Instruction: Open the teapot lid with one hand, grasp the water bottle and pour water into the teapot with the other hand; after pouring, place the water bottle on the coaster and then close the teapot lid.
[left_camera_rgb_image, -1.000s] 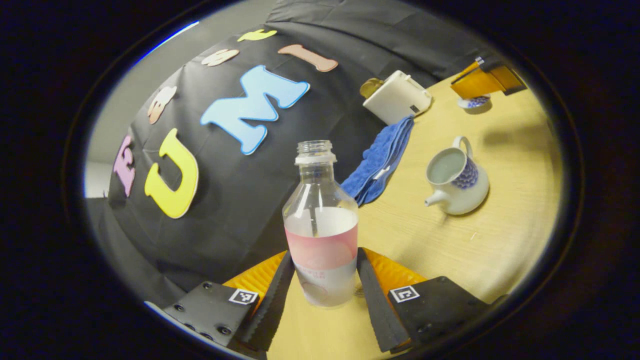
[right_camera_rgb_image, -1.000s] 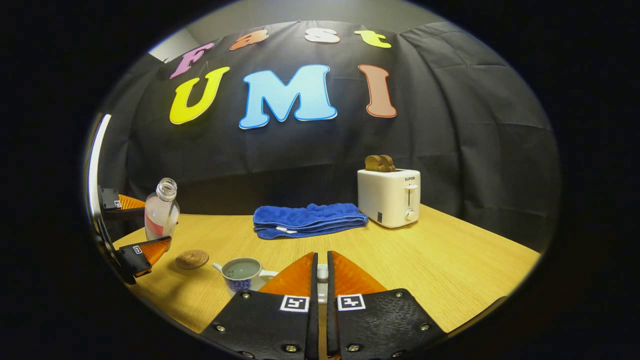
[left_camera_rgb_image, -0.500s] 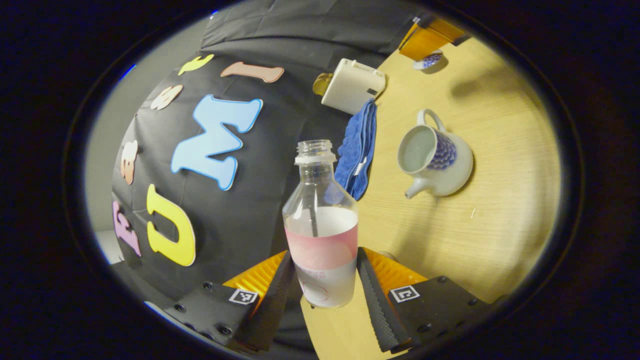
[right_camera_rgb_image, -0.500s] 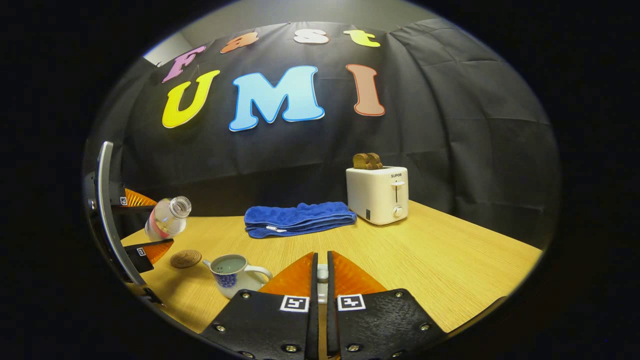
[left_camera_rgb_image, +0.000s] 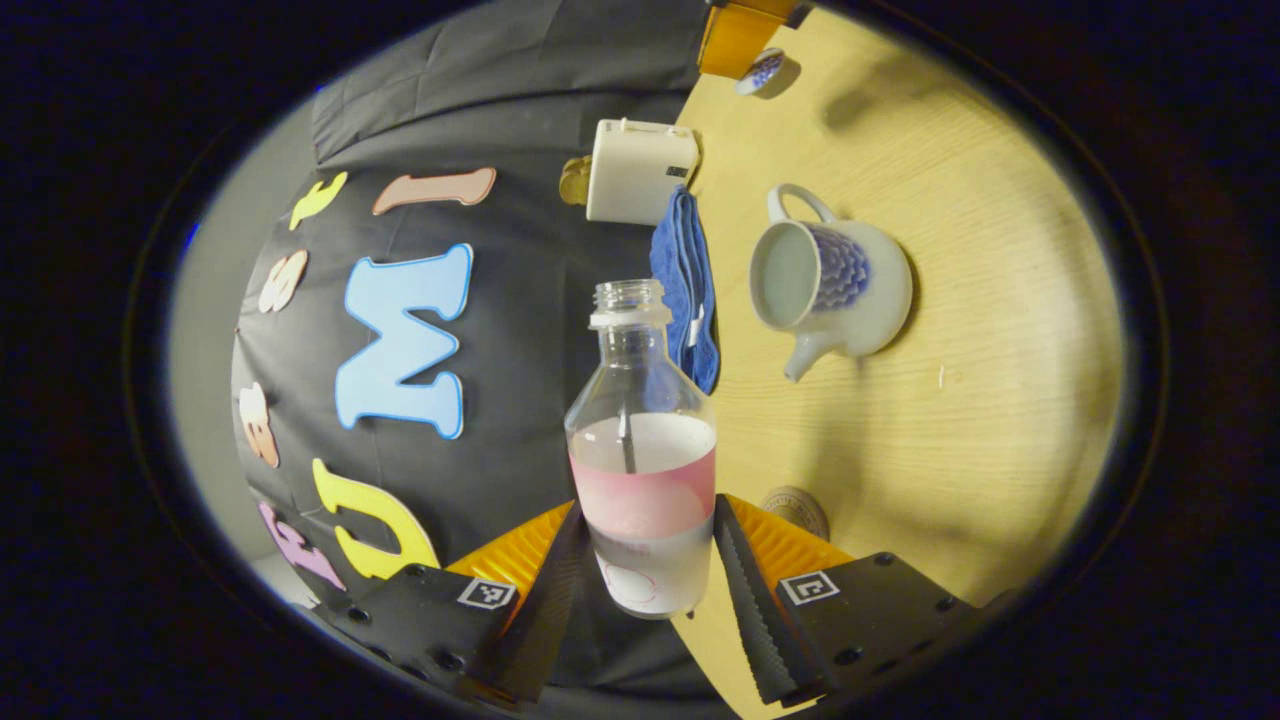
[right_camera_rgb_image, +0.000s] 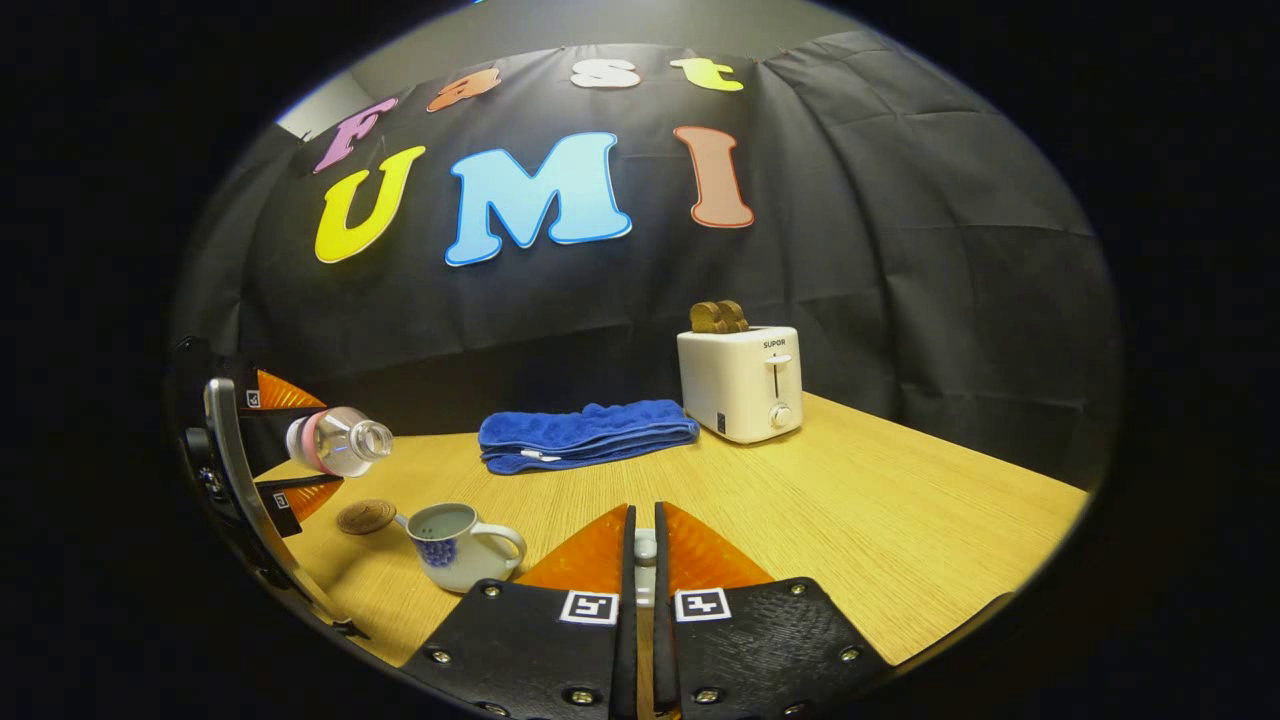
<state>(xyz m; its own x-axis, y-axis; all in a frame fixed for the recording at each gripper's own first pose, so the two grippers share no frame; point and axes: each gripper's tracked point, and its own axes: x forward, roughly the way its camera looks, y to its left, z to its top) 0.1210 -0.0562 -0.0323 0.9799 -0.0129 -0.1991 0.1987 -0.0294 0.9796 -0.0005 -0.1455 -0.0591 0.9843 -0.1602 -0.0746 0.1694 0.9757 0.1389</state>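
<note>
My left gripper (left_camera_rgb_image: 645, 512) is shut on a clear water bottle (left_camera_rgb_image: 640, 440) with a pink label and no cap. In the right gripper view that bottle (right_camera_rgb_image: 337, 443) lies almost level, its mouth pointing right, above and just left of the teapot (right_camera_rgb_image: 452, 545). The white teapot (left_camera_rgb_image: 835, 285) with a blue pattern stands open on the table, with water inside. A round brown coaster (right_camera_rgb_image: 365, 516) lies beside its spout; the coaster (left_camera_rgb_image: 796, 510) sits near my left fingers. My right gripper (right_camera_rgb_image: 643, 515) is shut on the lid's white knob (right_camera_rgb_image: 645, 548), held right of the pot.
A folded blue towel (right_camera_rgb_image: 582, 436) lies along the back of the wooden table (right_camera_rgb_image: 850, 540). A white toaster (right_camera_rgb_image: 740, 385) with bread in it stands at the back right. The table's right half is bare wood.
The left gripper has tipped the bottle from upright to nearly level, mouth toward the teapot. The right gripper stays shut on the lid and has drifted slightly.
</note>
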